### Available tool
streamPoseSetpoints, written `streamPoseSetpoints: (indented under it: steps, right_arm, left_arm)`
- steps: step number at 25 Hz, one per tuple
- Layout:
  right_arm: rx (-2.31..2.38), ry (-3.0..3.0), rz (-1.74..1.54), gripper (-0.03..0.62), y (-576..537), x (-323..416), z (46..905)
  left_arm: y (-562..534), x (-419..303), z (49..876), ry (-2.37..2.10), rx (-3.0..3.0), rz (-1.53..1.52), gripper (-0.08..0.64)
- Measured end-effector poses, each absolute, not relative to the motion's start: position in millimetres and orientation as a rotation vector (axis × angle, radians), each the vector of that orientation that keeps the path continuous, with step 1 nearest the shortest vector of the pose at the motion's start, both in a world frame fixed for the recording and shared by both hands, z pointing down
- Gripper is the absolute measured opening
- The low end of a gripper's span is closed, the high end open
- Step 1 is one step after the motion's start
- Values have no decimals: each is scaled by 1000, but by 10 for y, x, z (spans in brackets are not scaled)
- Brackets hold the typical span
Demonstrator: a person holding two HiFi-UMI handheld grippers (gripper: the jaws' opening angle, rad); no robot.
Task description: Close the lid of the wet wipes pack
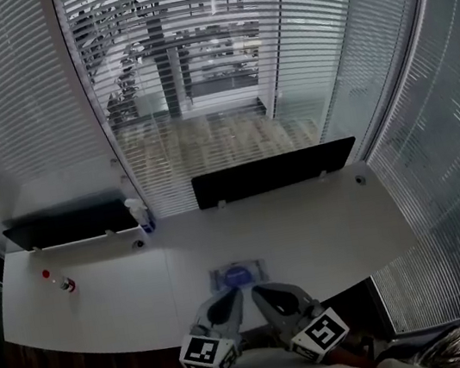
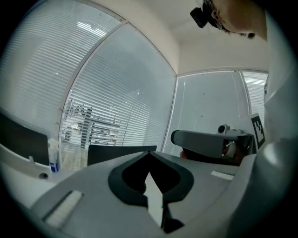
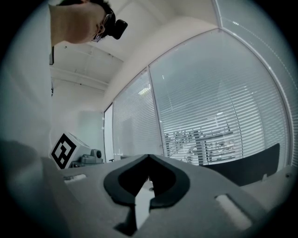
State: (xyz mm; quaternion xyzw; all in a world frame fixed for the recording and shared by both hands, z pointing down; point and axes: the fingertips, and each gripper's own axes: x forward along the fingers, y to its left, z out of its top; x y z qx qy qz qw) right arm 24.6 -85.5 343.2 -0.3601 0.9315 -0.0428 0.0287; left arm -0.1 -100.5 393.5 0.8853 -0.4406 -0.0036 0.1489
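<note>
The left gripper (image 1: pixel 229 297) and the right gripper (image 1: pixel 263 293) sit low and side by side in the head view, pointing forward, their tips angled slightly toward each other. Each gripper's jaws are pressed together, tips touching, with nothing between them.

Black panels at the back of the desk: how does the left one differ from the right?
The left panel looks shorter, the right panel longer. A spray bottle stands at the left panel's end; none stands beside the right panel. The wipes pack lies in front of the right panel, not the left panel. Both are black and upright.
</note>
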Motion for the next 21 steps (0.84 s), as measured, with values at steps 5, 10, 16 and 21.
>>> streamPoseSetpoints:
  steps: [5, 10, 16, 21]
  right_arm:
    - [-1125, 2874, -162, 0, -874, 287, 3441]
    - [-1115, 2873, -165, 0, -908, 261, 3488]
    - [-1108, 2884, -168, 0, -907, 243, 3519]
    - [-1108, 2886, -175, 0, -946, 239, 3581]
  left_arm:
    - [-1014, 16, 3923, -1253, 2540, -1, 3]
    - [-1055, -50, 4021, -1265, 2525, 12, 3]
    - [-1064, -50, 4068, -1249, 2518, 30, 3]
    - [-1087, -36, 4112, -1241, 2523, 33, 3]
